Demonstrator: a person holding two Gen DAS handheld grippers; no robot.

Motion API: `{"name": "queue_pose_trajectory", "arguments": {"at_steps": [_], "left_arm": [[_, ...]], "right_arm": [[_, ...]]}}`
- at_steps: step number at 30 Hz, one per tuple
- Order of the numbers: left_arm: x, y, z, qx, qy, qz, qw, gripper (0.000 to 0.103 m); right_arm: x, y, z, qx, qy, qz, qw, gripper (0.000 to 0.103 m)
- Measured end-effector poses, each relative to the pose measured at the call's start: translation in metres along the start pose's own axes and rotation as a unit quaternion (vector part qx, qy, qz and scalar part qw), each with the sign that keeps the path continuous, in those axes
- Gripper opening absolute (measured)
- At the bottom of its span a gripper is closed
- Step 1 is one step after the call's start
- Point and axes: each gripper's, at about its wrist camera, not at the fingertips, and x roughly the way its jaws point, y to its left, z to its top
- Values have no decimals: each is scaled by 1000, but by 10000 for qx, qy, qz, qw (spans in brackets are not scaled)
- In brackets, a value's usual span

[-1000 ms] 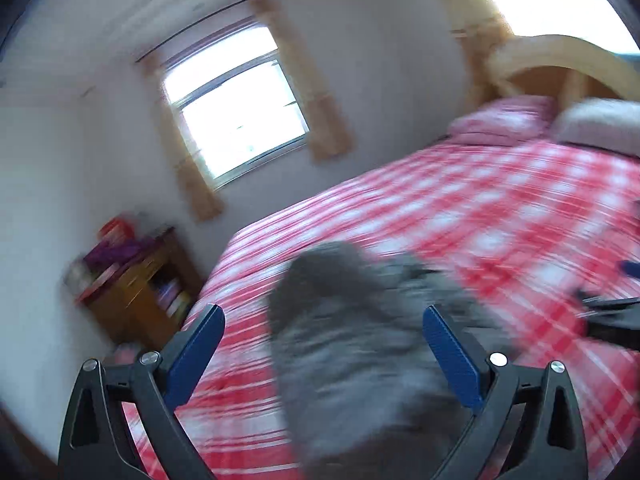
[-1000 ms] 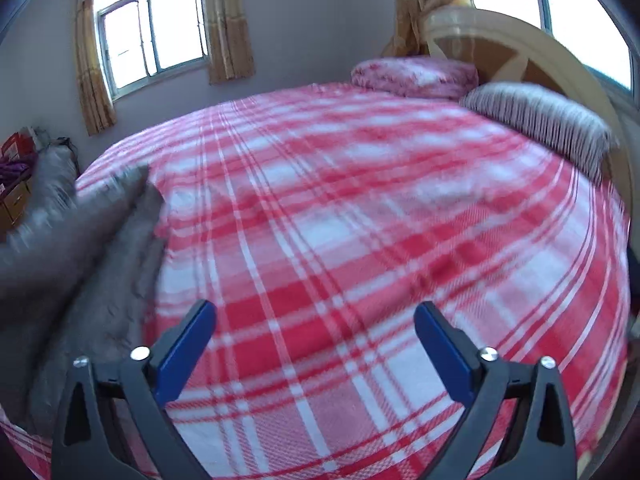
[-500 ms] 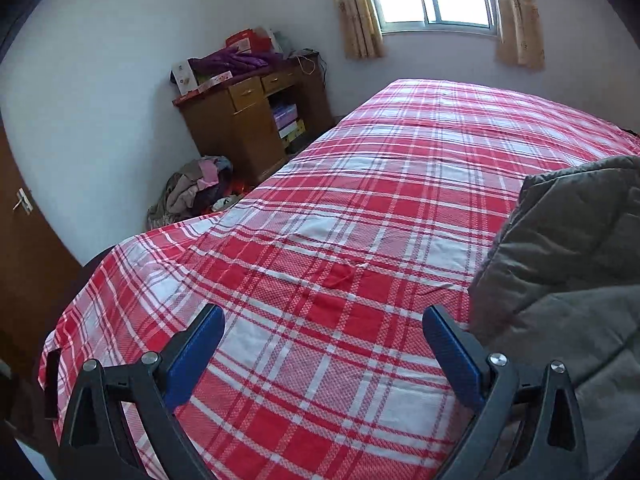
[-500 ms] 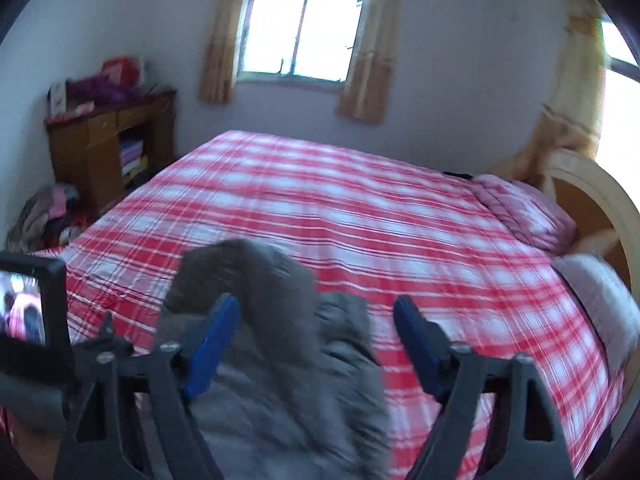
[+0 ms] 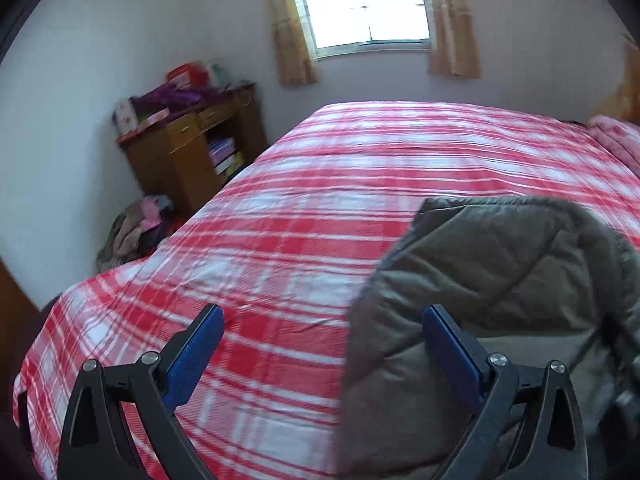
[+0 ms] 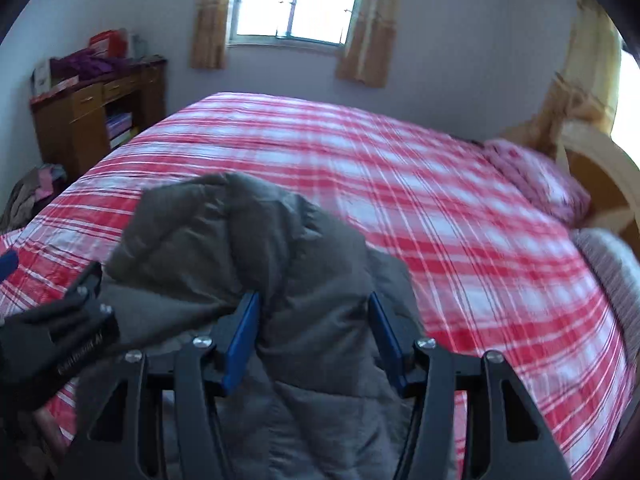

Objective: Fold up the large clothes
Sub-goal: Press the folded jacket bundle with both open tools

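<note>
Left wrist view, from left to right: a pile of clothes (image 5: pixel 132 236) lies on the floor beside a wooden desk (image 5: pixel 192 152) stacked with boxes and purple fabric; your left gripper (image 5: pixel 322 344) hangs above the red-and-white plaid bedspread (image 5: pixel 304 208), its 2 blue pads spread wide with nothing between them; the grey quilted jacket (image 5: pixel 500 280) lies on the bed to the right, its edge passing behind the right-hand pad. A curtained window (image 5: pixel 366 4) sits in the far wall, and a pink pillow (image 5: pixel 616 140) shows at the right edge. Right wrist view, from left to right: the black body of your left gripper (image 6: pixel 60 332) enters at the lower left, next to the jacket's left side; your right gripper (image 6: pixel 314 332) has its 2 blue pads part-closed around a thick fold of the grey quilted jacket (image 6: pixel 248 240), with the left pad touching the cloth, though you cannot tell whether the fold is pinched firmly. The jacket is bunched on the near part of the bedspread (image 6: pixel 400 184); farther right lie the pink pillow (image 6: pixel 536 176), a striped pillow (image 6: pixel 612 268) and the pale wooden headboard (image 6: pixel 600 160).
</note>
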Motion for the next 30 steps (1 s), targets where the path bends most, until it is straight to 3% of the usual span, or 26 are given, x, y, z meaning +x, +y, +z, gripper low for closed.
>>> {"name": "queue_pose_trajectory", "arguments": {"at_steps": [3, 10, 30], "left_arm": [[-14, -38, -2, 455, -245, -61, 9986, 100], [-15, -101, -17, 1310, -299, -69, 9909, 100], [20, -116, -42, 1094, -128, -118, 9938, 102]], "right_arm": [[6, -23, -18, 259, 103, -60, 9996, 57], [21, -71, -57, 1209, 159, 14, 9925, 57], [48, -77, -81, 1484, 328, 128, 9883, 57]]}}
